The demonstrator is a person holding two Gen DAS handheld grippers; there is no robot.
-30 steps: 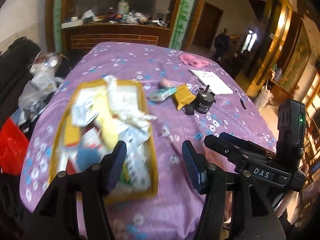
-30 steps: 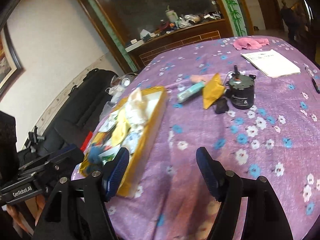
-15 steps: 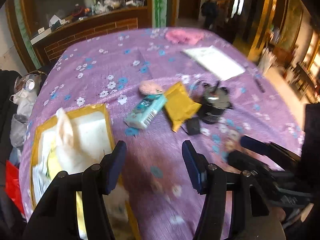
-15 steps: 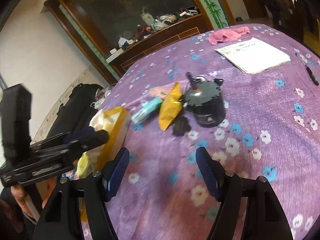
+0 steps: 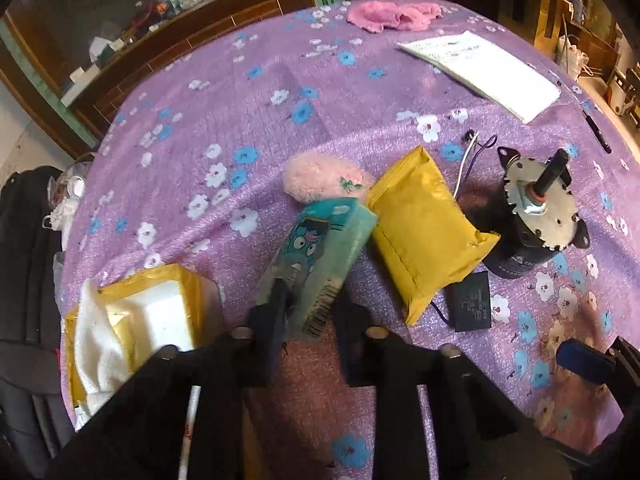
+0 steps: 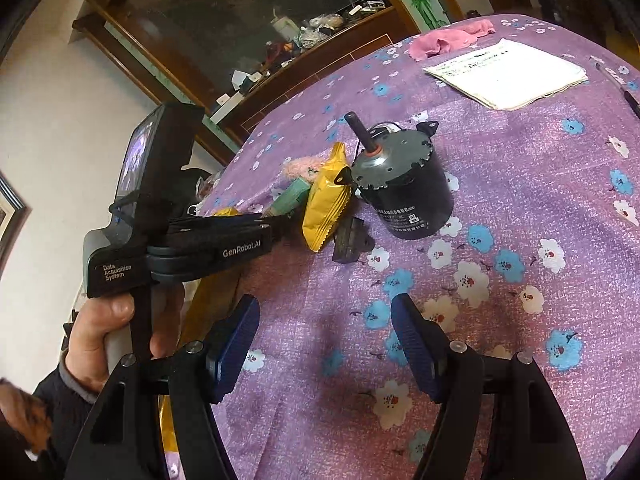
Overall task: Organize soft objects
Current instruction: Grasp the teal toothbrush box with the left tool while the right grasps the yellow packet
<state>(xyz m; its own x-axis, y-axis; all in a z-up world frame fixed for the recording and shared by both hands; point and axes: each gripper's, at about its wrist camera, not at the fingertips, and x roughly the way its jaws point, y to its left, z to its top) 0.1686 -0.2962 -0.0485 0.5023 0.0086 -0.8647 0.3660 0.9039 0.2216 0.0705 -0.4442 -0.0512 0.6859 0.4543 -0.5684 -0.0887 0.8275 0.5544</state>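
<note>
A teal tissue pack [image 5: 320, 244] lies on the purple flowered tablecloth [image 5: 280, 92], between a pink fluffy pad [image 5: 320, 178] and a yellow soft packet [image 5: 420, 232]. My left gripper [image 5: 312, 304] points down at the pack's near, barcode end. Its jaws are closing with that end between them, and the pads touch its sides. From the right wrist view the left gripper [image 6: 280, 220] reaches the teal pack [image 6: 294, 196] from the left, held in a hand [image 6: 100, 340]. My right gripper [image 6: 324, 308] stands open over bare cloth, with nothing between its fingers.
A yellow box [image 5: 132, 280] holding a white cloth [image 5: 96, 344] sits at the table's left edge. Right of the packet stand a black motor [image 5: 532, 224] with wires and a small black block [image 5: 472, 304]. At the far side lie a pink cloth [image 5: 392, 16], a booklet [image 5: 480, 68] and a pen [image 5: 596, 132].
My left gripper swung right from over the yellow box, dropped to the teal pack, and its jaws narrowed around it. My right gripper moved forward toward the motor, still open.
</note>
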